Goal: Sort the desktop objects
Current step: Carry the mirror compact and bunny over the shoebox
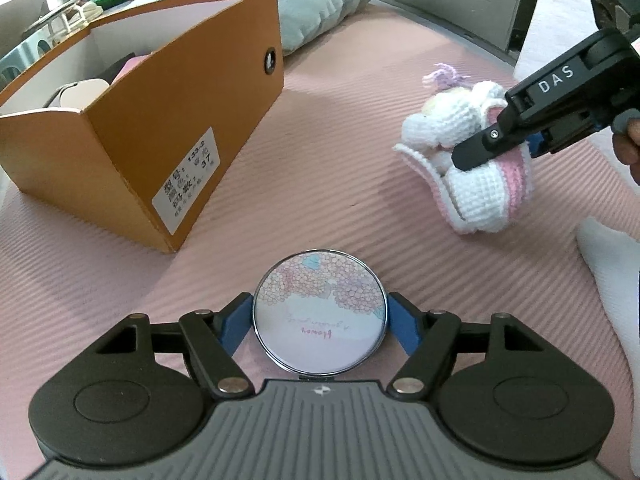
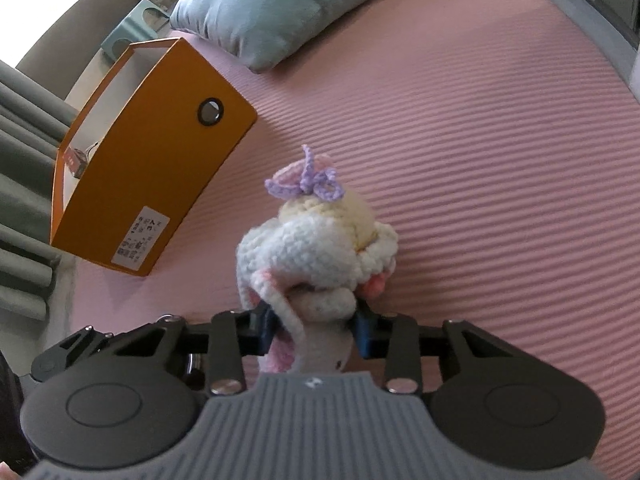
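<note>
Holding two items at once: the left gripper (image 1: 320, 322) has its blue pads against either edge of a round pocket mirror (image 1: 320, 312), jaws wide and seemingly clamped on it flat, floral face up, over the pink mat (image 1: 280, 184). The right gripper (image 2: 316, 326) has its jaws drawn in on the lower body of a crocheted doll (image 2: 316, 248); the yarn bulges between the pads, so the grip looks made.

Key relation: the orange box (image 1: 168, 120), open on top, lies ahead and to the left of both grippers. In the left wrist view it sits just beyond the mirror; the doll (image 1: 472, 156) is well apart from it, over to the right. Judgement: left hand is nearer the box, so the mirror goes in first. The doll's long axis points away from its gripper, bow end forward.
</note>
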The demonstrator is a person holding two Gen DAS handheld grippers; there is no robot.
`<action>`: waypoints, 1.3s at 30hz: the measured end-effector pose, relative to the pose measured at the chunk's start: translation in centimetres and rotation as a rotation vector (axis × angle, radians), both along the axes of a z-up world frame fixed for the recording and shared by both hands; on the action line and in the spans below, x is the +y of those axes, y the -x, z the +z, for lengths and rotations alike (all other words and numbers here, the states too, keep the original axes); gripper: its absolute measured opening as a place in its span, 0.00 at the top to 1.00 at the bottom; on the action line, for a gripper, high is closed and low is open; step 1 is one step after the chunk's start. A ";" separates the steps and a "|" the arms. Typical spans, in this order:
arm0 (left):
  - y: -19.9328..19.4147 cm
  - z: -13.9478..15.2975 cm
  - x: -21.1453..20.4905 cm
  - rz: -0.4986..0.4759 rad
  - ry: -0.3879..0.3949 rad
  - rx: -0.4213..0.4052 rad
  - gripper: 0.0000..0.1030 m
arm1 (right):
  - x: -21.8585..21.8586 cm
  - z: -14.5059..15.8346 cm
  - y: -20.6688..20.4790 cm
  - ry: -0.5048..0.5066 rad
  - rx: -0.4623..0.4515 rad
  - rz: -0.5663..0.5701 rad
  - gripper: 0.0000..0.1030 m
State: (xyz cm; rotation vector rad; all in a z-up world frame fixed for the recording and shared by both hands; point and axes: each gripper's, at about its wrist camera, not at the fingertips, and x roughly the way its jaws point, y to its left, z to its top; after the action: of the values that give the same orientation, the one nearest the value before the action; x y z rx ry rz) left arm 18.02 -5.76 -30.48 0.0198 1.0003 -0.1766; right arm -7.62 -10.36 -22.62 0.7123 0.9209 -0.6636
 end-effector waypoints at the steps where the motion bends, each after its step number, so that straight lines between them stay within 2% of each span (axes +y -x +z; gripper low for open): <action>1: 0.1 0.3 -0.2 -0.017 -0.010 -0.008 0.18 | 0.0 0.1 0.0 0.000 0.000 0.007 0.62; 3: 0.6 1.2 -0.9 -0.077 -0.038 -0.034 0.18 | 0.0 0.1 0.0 0.000 0.001 0.018 0.62; 5: 0.8 2.4 -1.1 -0.118 -0.030 -0.052 0.18 | 0.0 0.2 -0.1 0.002 0.005 0.027 0.63; 10: 0.4 6.7 0.2 -0.123 0.019 -0.072 0.18 | 0.0 1.3 0.0 0.025 0.003 0.049 0.63; 14: -1.2 12.5 1.7 -0.159 -0.010 -0.115 0.18 | 0.4 2.9 -0.5 0.052 -0.021 0.070 0.63; 17: -2.2 18.2 3.1 -0.218 -0.056 -0.144 0.18 | 1.2 5.4 -1.8 0.121 -0.020 0.122 0.63; 21: -2.8 25.6 4.4 -0.283 -0.127 -0.195 0.18 | 2.8 11.3 -4.2 0.247 -0.038 0.221 0.63; 26: -2.6 33.8 6.6 -0.237 -0.097 -0.259 0.18 | 5.4 20.7 -6.7 0.382 -0.116 0.296 0.63; 30: -3.1 37.3 8.3 -0.156 -0.084 -0.343 0.18 | 7.7 28.0 -8.3 0.462 -0.201 0.314 0.63; 36: -2.7 42.0 11.3 0.022 0.033 -0.463 0.18 | 11.2 37.2 -10.8 0.575 -0.271 0.349 0.63; 39: -2.3 44.4 13.3 0.108 0.088 -0.500 0.18 | 13.1 40.6 -11.7 0.623 -0.288 0.365 0.63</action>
State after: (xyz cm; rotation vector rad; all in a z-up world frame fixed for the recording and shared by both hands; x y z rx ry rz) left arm 20.34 7.57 13.88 -0.0675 0.4926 -0.1077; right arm 4.08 2.69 17.97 0.0710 0.5105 -0.4654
